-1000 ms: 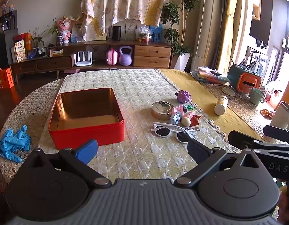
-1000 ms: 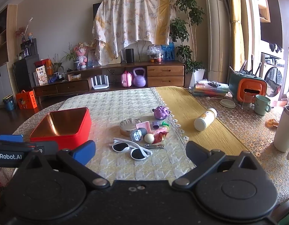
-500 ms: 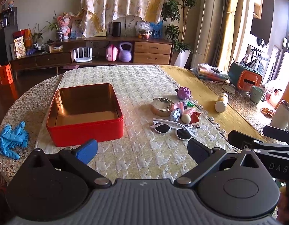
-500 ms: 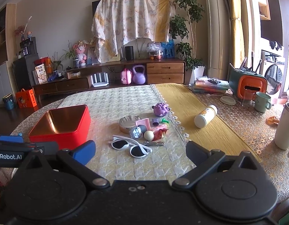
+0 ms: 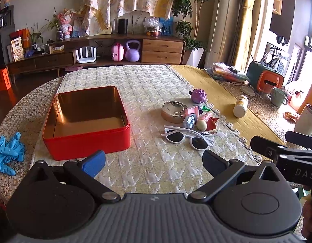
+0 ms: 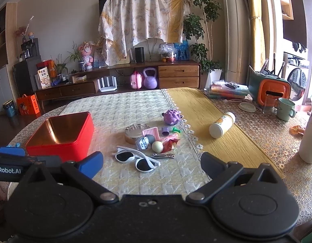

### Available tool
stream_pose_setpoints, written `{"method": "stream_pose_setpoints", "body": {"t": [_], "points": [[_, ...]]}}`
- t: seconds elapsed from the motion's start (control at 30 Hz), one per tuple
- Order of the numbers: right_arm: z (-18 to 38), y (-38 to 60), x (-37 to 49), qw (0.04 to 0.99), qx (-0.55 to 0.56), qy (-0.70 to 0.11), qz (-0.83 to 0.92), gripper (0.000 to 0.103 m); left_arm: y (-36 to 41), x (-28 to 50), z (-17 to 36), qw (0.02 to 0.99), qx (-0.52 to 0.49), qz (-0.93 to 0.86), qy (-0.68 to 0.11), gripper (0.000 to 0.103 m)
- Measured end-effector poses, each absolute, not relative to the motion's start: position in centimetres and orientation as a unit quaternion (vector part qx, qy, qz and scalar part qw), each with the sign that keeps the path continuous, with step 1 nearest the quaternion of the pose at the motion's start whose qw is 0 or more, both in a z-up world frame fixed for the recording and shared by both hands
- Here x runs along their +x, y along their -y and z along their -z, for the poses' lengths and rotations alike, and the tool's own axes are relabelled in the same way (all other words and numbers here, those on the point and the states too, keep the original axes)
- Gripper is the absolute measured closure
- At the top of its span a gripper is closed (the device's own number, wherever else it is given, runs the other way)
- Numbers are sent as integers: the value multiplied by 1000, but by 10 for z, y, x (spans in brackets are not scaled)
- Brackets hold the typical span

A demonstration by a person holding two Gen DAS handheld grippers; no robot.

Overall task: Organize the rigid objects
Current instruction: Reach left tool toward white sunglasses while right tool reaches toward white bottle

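An open, empty red tin box sits on the left of the quilted mat. To its right lies a cluster of small items: white sunglasses, a round metal tin, a purple spiky toy, a small yellow ball, a pink ridged piece and nail clippers. My left gripper is open and empty, hovering near the table's front edge. My right gripper is open and empty, just short of the sunglasses.
A white bottle lies on the yellow runner. Blue gloves lie at the left table edge. A white cup, green mug, orange-green holder and books stand at the right. A sideboard is behind.
Both grippers have tilted down slightly and drawn back, so the table and its items sit a little higher in view. Nothing on the table has moved.
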State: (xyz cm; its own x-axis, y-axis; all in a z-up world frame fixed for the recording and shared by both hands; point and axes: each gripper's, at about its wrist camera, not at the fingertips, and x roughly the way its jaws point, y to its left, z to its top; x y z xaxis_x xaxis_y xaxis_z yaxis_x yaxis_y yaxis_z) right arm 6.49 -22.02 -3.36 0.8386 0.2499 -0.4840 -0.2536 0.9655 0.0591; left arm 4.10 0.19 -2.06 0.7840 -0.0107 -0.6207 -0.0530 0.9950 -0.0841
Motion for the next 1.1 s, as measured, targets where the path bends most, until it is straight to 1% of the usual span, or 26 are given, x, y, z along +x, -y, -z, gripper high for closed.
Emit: {"method": "stream_pose_setpoints", "body": {"t": [0.17, 0.5, 0.97, 1.1], "points": [[31, 240, 92, 956, 2, -271, -117, 0, -4, 58, 26, 940, -50, -10, -337, 0], [32, 276, 154, 953, -20, -292, -81, 0, 6, 101, 42, 933, -20, 24, -358, 0], [54, 310, 250, 942, -6, -333, -41, 2, 28, 170, 62, 928, -4, 57, -368, 0], [62, 314, 277, 937, 0, -348, -38, 2, 34, 186, 74, 924, 9, 68, -377, 0]]}}
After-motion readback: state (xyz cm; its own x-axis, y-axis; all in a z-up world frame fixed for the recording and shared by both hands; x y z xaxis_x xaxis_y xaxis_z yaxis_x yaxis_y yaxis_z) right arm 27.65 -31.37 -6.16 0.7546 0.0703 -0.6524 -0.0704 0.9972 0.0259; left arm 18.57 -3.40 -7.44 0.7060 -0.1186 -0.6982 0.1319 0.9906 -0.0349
